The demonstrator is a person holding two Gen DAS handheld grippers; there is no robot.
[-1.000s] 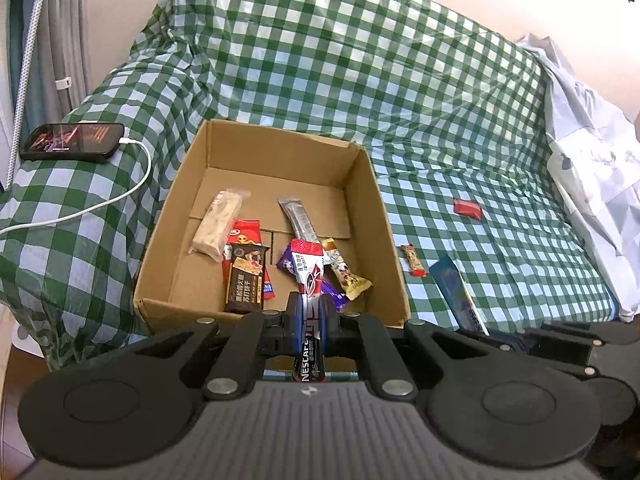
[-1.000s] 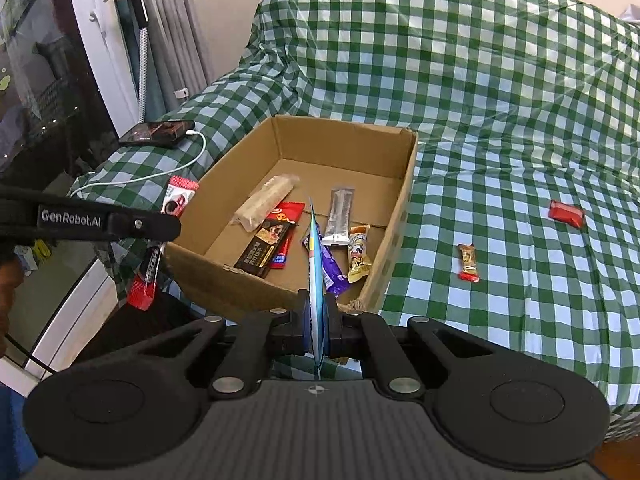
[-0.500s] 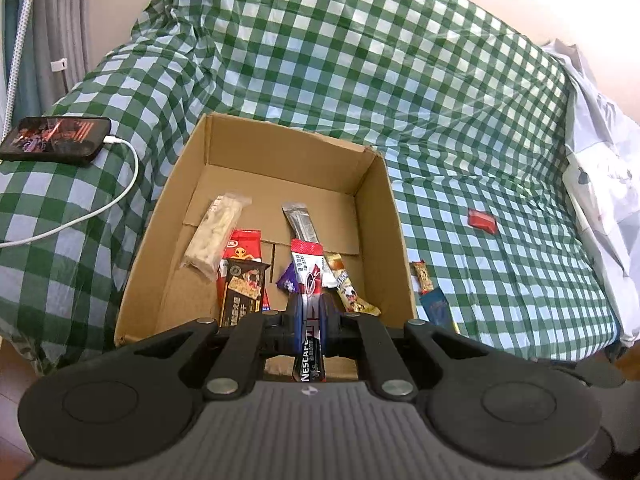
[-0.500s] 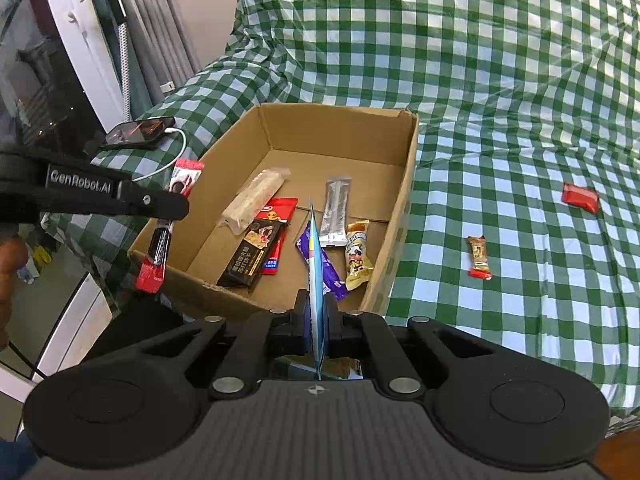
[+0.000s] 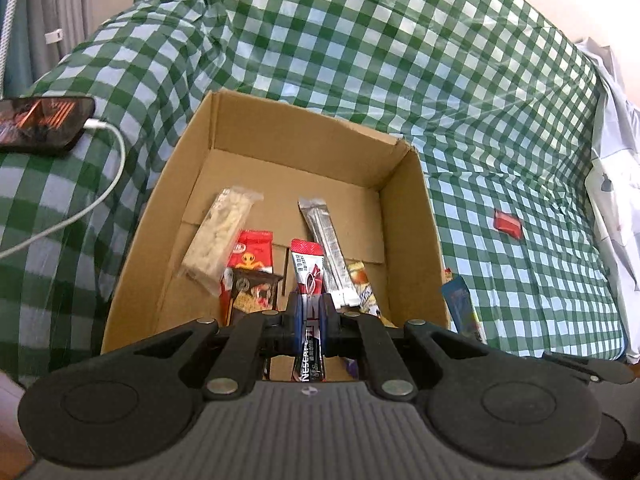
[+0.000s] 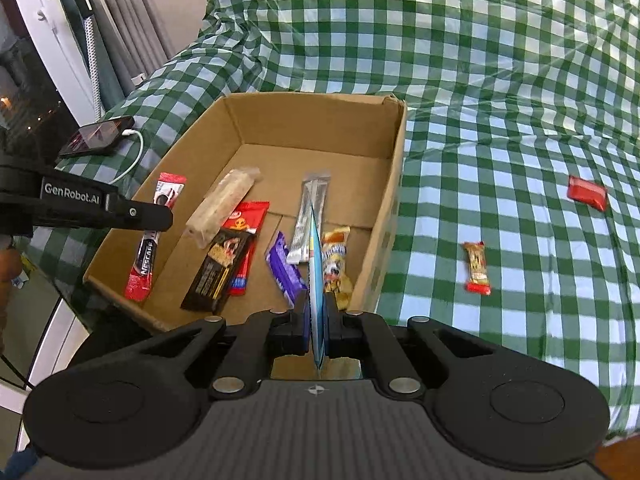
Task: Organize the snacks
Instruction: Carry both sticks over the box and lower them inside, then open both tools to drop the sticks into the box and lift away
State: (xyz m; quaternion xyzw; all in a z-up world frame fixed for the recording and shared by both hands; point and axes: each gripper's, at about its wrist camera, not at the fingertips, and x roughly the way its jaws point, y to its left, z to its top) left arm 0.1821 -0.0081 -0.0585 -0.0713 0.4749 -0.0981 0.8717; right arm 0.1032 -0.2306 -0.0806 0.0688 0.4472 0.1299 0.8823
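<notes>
An open cardboard box (image 5: 416, 216) (image 6: 394, 184) lies on a green checked cloth and holds several snack packets. My left gripper (image 5: 309, 312) is shut on a red Nescafe stick (image 5: 307, 276), hanging over the box's near left part; the same stick (image 6: 154, 236) shows in the right wrist view under the left gripper's arm (image 6: 100, 210). My right gripper (image 6: 316, 312) is shut on a thin blue packet (image 6: 316, 264), seen edge-on above the box's near right side. That blue packet (image 5: 462, 308) also shows just right of the box in the left wrist view.
On the cloth right of the box lie a small red and gold bar (image 6: 476, 268) and a red wrapper (image 6: 586, 194) (image 5: 508, 224). A phone (image 5: 42, 120) (image 6: 98, 136) on a white cable rests to the left. White fabric (image 5: 616, 184) bunches at the right.
Both grippers have come forward and lower, closer over the box, each still holding its packet. The box fills more of both views.
</notes>
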